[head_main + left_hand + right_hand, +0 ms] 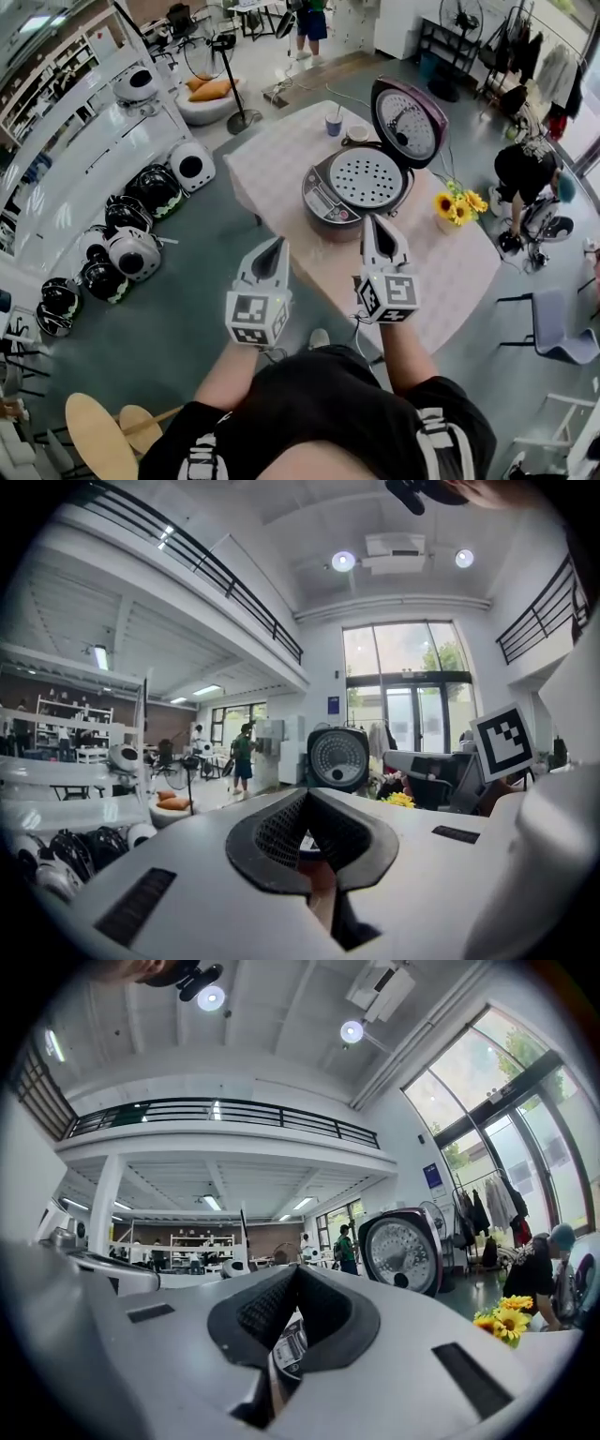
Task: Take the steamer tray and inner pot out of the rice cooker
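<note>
Hall, open-plan, grey floor; one counter [450, 281] under a pale checked cloth stood ahead of me.

- Rice cooker [323, 197]: on the counter's near half, lid [410, 122] hinged up and back.
- Steamer tray [367, 177]: perforated, seated in the cooker's mouth, untouched.
- Inner pot: not visible to me; I judged it to lie under the tray.
- Cup [334, 124] behind the cooker, sunflowers [457, 206] to its right: not part of the job.
- Left gripper [278, 242]: jaws clenched together on nothing, held short of the counter's near edge and left of the cooker.
- Right gripper [372, 220]: likewise clenched and empty, its tip near the cooker's front rim. Its own view showed the control panel ahead, so I read no contact.

Step in hand, as I judged it: the approach, with nothing lifted yet.

Next move called for, in my estimate: part the jaws first, since no rim can be taken while they are closed. Then bring one or both grippers over the tray's edge, pinch it and lift it straight up. The pot comes after.
</note>
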